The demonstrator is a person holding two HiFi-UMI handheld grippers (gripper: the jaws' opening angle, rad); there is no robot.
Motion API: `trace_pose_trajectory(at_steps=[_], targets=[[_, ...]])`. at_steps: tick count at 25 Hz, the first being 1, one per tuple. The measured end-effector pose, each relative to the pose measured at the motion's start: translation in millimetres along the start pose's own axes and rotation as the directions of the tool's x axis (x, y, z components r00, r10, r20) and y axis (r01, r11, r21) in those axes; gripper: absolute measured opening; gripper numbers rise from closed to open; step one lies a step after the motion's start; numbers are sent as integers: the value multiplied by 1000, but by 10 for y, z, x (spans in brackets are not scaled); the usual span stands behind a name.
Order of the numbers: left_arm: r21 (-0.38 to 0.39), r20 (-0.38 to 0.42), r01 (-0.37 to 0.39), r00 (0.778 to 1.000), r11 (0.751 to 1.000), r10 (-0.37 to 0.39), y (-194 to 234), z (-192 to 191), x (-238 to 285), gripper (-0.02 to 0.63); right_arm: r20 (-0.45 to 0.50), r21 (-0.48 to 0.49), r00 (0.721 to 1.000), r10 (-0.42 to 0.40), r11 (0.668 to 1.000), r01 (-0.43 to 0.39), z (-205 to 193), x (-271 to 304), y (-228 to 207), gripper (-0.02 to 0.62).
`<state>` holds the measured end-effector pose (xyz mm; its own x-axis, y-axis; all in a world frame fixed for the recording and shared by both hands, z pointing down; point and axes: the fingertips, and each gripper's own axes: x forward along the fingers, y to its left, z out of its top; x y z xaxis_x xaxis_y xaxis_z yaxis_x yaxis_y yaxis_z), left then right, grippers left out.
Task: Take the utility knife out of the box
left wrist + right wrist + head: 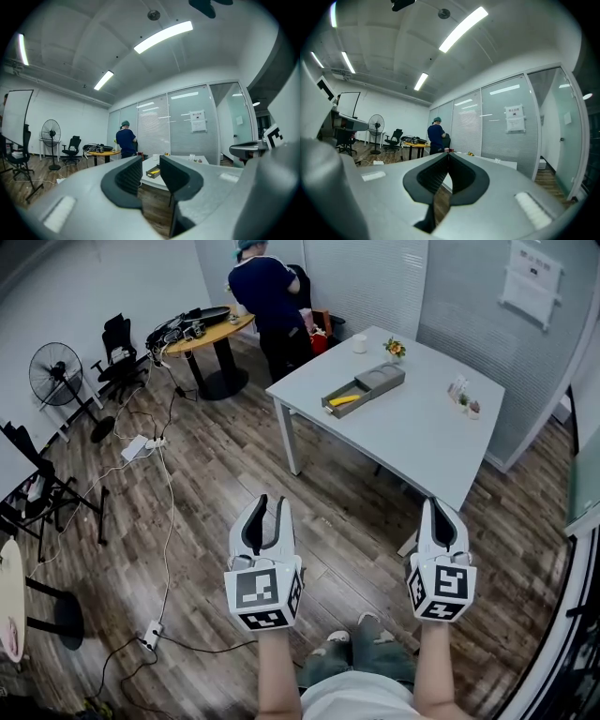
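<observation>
yellow utility knife lies in the long grey open box on the white table, well apart from both claws. approach step, i judge: left gripper slightly parted, right gripper pressed together, both empty. next i must walk up and reach in.

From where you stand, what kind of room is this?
Most likely an office or meeting room: a white table bearing an open box, frosted glass partition walls, and an office chair beside a standing fan.
</observation>
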<state>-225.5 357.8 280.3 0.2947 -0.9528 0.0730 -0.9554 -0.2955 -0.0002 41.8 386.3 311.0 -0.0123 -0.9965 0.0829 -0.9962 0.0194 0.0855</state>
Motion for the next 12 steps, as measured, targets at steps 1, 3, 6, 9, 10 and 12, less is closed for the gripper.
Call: trace_pose_trajectory(at_steps=[1, 3, 6, 9, 10, 12], targets=[[3, -2, -1, 1000, 1000, 1, 8, -5, 36, 124, -3, -1, 1000, 1, 1000, -1, -10, 29, -2, 14], [13, -8, -7, 1000, 1000, 7, 34, -15, 107, 207, -9, -1, 1000, 3, 1000, -3, -32, 94, -8, 14], [31, -17, -21, 1000, 999, 22, 95, -24, 227, 294, -19, 4, 1000, 5, 1000, -5, -64, 232, -30, 14], [33, -23, -32, 999, 999, 33, 141, -42, 385, 316, -21, 3, 1000, 10, 1000, -10, -79, 426, -73, 14], [33, -24, -37, 999, 999, 37, 153, -50, 446, 319, -20, 2, 1000, 13, 1000, -13, -82, 501, -87, 14], [34, -26, -48, 998, 998, 49, 174, -70, 591, 321, -17, 2, 1000, 25, 1000, -25, -89, 674, -114, 14]])
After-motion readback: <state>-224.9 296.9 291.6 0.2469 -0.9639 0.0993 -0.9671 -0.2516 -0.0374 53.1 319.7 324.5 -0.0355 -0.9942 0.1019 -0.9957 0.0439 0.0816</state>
